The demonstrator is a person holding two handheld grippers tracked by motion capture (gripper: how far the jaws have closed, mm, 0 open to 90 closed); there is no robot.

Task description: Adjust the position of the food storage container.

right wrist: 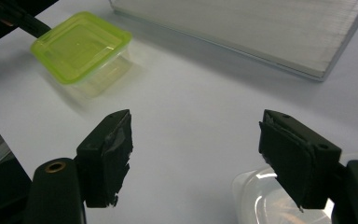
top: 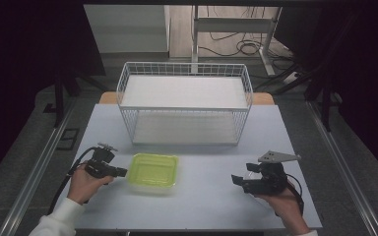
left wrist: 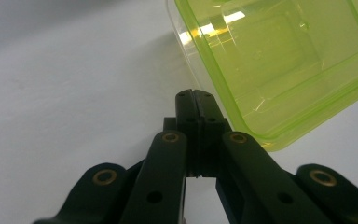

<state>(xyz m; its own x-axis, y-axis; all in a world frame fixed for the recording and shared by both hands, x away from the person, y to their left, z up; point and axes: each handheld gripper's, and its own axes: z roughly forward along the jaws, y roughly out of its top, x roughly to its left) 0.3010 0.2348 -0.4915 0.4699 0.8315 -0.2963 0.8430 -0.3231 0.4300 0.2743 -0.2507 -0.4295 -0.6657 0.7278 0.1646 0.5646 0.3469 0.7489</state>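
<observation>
**Green box beside the closed left tool**

In the right gripper view a clear plastic piece sits at the lower right of the frame, half covered by one jaw and cut off by the edge; what it is cannot be told. In the left gripper view the box runs out of the frame at the top and right.

The box is a low, square, see-through container of yellow-green plastic with rounded corners and a stepped top, its underside paler. It lies on the counter left of centre in the high view.

The left tool has its jaws pressed together with nothing between them, the tips just beside the box's left edge; touch cannot be told. The right tool, lower right, has its jaws wide apart and empty.

The counter is pale grey-white. At its far side stands a white wire basket. Beyond lie grey floor, cables and dark surroundings.
</observation>
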